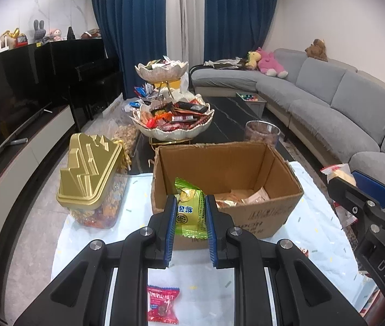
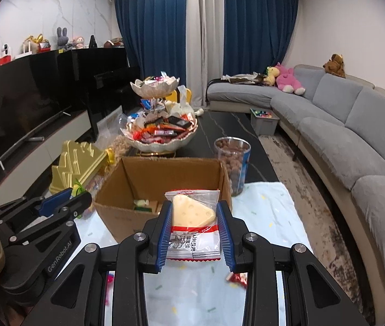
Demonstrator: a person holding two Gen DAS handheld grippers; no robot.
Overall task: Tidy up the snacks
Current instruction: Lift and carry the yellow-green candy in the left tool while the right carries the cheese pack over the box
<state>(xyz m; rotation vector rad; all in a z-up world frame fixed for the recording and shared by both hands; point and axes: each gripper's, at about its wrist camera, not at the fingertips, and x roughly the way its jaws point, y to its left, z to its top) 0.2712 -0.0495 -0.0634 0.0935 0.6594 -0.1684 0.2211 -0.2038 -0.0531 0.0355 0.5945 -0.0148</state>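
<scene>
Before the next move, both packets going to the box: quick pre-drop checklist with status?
1. Left gripper shut on the green packet: ok.
2. Right gripper shut on the cheese packet: ok.
3. Cardboard box open on top, room inside: ok; only a few packets on its floor.
4. Both packets over the box opening: cannot tell; both seem to sit at or before its near wall.
5. Grippers apart from each other: ok.
6. Red packet on the cloth below the left gripper: not ok, not yet sorted.

One cardboard box (image 1: pixel 246 168), one gold tub (image 1: pixel 89 174) and one clear jar (image 2: pixel 233 160). Two tools – left tool (image 1: pixel 191 212), right tool (image 2: pixel 194 217) – two white bowls (image 1: pixel 176 127), stacked.
</scene>
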